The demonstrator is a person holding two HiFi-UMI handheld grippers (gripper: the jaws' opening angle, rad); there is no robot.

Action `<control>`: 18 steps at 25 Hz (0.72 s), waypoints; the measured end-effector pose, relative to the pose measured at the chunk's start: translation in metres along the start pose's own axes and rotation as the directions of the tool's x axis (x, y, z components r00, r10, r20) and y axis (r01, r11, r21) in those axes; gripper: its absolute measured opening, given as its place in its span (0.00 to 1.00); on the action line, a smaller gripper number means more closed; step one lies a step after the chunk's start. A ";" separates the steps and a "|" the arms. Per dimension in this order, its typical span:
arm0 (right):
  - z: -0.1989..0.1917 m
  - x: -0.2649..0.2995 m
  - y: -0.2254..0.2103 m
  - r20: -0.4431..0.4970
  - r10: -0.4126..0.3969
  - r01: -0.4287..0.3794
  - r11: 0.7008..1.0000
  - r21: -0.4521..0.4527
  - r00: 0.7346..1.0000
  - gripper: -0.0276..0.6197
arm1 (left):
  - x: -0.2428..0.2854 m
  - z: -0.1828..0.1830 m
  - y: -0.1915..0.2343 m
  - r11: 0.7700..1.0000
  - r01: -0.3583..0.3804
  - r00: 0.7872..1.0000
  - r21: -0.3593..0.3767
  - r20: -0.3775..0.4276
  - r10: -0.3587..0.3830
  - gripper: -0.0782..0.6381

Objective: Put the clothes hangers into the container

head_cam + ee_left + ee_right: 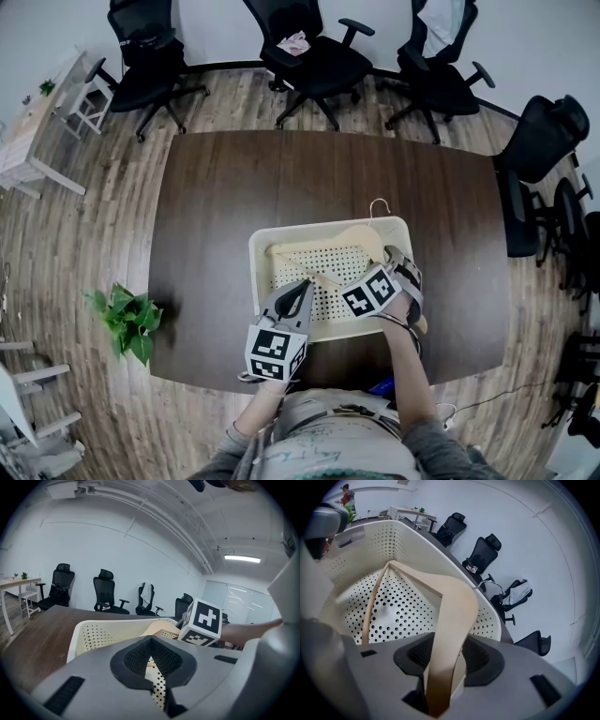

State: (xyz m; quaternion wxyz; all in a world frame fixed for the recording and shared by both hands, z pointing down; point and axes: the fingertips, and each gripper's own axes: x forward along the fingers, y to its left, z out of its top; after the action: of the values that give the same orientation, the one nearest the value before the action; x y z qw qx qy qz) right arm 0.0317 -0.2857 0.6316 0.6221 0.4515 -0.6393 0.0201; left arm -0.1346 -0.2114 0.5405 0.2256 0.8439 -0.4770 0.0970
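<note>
Wooden hanger point(452, 606) lies lengthwise between the right gripper's point(444, 660) slack, parted jaws, stretching away into the container point(375, 541); left gripper point(151, 658) closed, empty

no readable text, labels or numbers (marker cubes point(276, 352) bear only patterns)

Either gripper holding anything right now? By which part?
Nothing is gripped. The right gripper stands open astride one arm of the wooden hanger, which rests in the basket. The left gripper is shut and empty.
</note>
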 end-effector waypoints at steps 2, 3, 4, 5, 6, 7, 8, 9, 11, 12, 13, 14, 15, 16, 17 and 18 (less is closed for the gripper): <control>-0.001 0.000 0.000 0.000 0.003 -0.003 1.000 0.000 1.000 0.33 | 0.000 0.000 0.000 1.000 0.000 1.000 0.000 -0.001 0.000 0.12; -0.001 -0.001 0.000 0.004 0.010 -0.010 1.000 0.004 1.000 0.34 | 0.000 0.000 -0.001 1.000 0.000 1.000 0.000 -0.001 0.000 0.12; -0.001 -0.001 0.000 0.008 0.020 -0.020 1.000 0.011 1.000 0.35 | 0.000 0.000 -0.001 1.000 0.000 1.000 0.000 -0.001 0.000 0.12; -0.001 -0.002 0.001 0.016 0.033 -0.034 0.999 0.020 0.999 0.36 | 0.000 0.000 -0.001 1.000 0.000 1.000 0.000 -0.002 0.000 0.12; 0.000 -0.004 0.001 0.027 0.048 -0.049 0.998 0.031 0.998 0.37 | 0.000 0.000 -0.001 1.000 0.001 1.000 0.000 -0.003 -0.001 0.12; 0.002 -0.005 0.002 0.041 0.063 -0.065 0.997 0.042 0.997 0.38 | 0.000 0.000 -0.001 1.000 0.002 1.000 0.000 -0.003 -0.002 0.12; 0.004 -0.007 0.002 0.058 0.077 -0.080 0.996 0.051 0.995 0.40 | 0.000 0.000 -0.001 1.000 0.002 1.000 0.001 -0.003 -0.002 0.12; 0.005 -0.010 0.003 0.073 0.091 -0.096 0.994 0.059 0.993 0.41 | 0.000 0.000 -0.001 1.000 0.002 1.000 0.001 -0.002 -0.002 0.12; 0.007 -0.013 0.005 0.091 0.120 -0.127 0.989 0.073 0.989 0.41 | 0.000 0.000 0.000 1.000 0.001 1.000 0.000 -0.001 -0.001 0.12; 0.007 -0.015 0.005 0.097 0.129 -0.137 0.988 0.078 0.987 0.41 | 0.000 0.000 0.000 1.000 0.000 1.000 0.000 0.000 0.000 0.12; 0.006 -0.016 0.003 0.103 0.132 -0.141 0.987 0.080 0.986 0.41 | 0.001 0.000 0.000 1.000 -0.001 1.000 0.001 -0.001 0.001 0.12; 0.006 -0.018 0.002 0.109 0.133 -0.142 0.986 0.082 0.985 0.41 | 0.001 0.000 0.000 1.000 -0.001 1.000 0.003 -0.001 0.001 0.12; 0.006 -0.020 0.000 0.115 0.133 -0.143 0.986 0.084 0.984 0.41 | 0.001 0.000 -0.001 1.000 -0.002 1.000 0.007 -0.002 0.002 0.12; 0.006 -0.022 -0.001 0.121 0.135 -0.146 0.986 0.086 0.983 0.41 | 0.001 0.000 -0.001 1.000 -0.003 1.000 0.011 -0.003 0.003 0.12; 0.006 -0.024 -0.001 0.129 0.140 -0.152 0.984 0.089 0.982 0.41 | 0.001 0.000 -0.001 1.000 -0.003 1.000 0.013 -0.004 0.004 0.12; 0.007 -0.026 0.000 0.139 0.146 -0.160 0.983 0.094 0.979 0.41 | 0.001 0.000 0.000 1.000 -0.004 1.000 0.014 -0.005 0.004 0.12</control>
State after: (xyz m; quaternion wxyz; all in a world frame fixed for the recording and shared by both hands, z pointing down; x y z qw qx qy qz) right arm 0.0221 -0.2752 0.6084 0.5505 0.4335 -0.7099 0.0717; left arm -0.1338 -0.2115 0.5411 0.2208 0.8442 -0.4775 0.1029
